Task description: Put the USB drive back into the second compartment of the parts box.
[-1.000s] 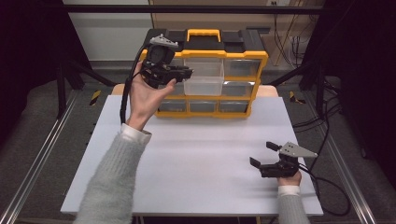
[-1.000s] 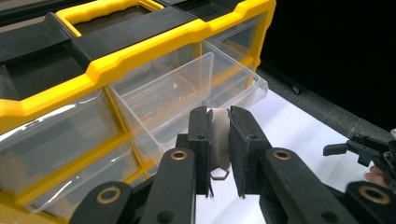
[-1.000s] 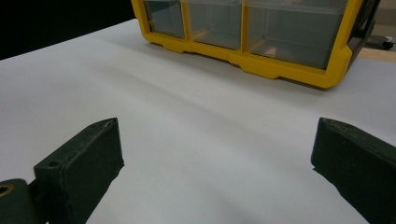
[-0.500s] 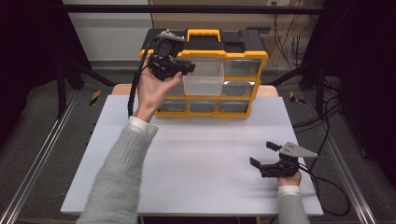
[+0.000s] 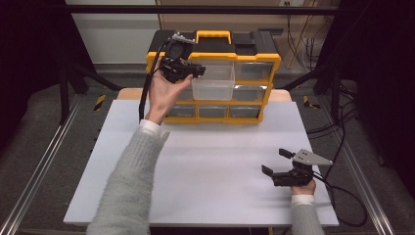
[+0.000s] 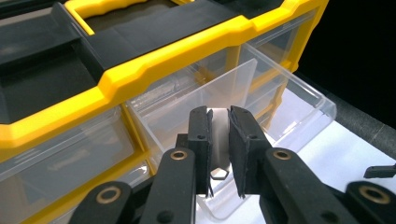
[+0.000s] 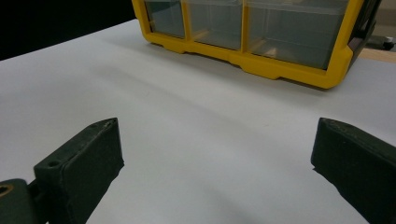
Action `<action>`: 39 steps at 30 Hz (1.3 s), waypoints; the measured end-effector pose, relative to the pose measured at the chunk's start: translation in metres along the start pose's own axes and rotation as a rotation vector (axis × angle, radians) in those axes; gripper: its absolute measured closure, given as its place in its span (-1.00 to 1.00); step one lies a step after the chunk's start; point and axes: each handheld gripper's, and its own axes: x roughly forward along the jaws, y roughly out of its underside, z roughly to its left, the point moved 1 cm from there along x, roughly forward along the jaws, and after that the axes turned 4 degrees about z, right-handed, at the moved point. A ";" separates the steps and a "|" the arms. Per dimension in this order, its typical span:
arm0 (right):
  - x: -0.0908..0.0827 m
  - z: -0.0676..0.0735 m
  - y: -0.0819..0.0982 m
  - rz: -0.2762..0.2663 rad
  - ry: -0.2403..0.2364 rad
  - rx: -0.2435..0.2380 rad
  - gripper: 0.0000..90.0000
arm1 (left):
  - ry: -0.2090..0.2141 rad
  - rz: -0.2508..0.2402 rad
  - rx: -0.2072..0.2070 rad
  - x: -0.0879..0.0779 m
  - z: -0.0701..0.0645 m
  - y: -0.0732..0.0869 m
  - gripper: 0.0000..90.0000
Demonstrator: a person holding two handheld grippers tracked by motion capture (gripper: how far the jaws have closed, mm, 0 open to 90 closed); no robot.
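White table (image 5: 205, 171) carries a yellow organizer (image 5: 254, 58) at its far edge, where the left tongs (image 6: 218, 140), clamped on a small metal piece (image 6: 218, 154), have moved over its pulled-out clear drawer (image 5: 213, 83), ready to drop it, while the right tongs (image 5: 280, 169) rest apart, well in front.

We are in a lab or workshop recording bay: a white table (image 5: 205, 166) framed by metal rails (image 5: 34, 171), black curtains (image 5: 29, 58) at the sides, loose cables (image 5: 342, 193) on the floor, and a yellow parts organiser (image 5: 254, 63).
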 end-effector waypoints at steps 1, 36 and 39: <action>0.000 0.000 0.000 0.000 0.000 0.000 -0.95 | -0.001 0.000 -0.002 0.002 0.000 0.000 0.76; 0.000 0.000 0.000 0.003 0.002 -0.001 -0.95 | -0.003 -0.181 0.038 -0.035 0.002 0.038 -0.79; 0.000 0.000 0.000 0.003 0.003 0.000 -0.95 | -0.002 -0.191 0.034 -0.041 0.003 0.046 -0.89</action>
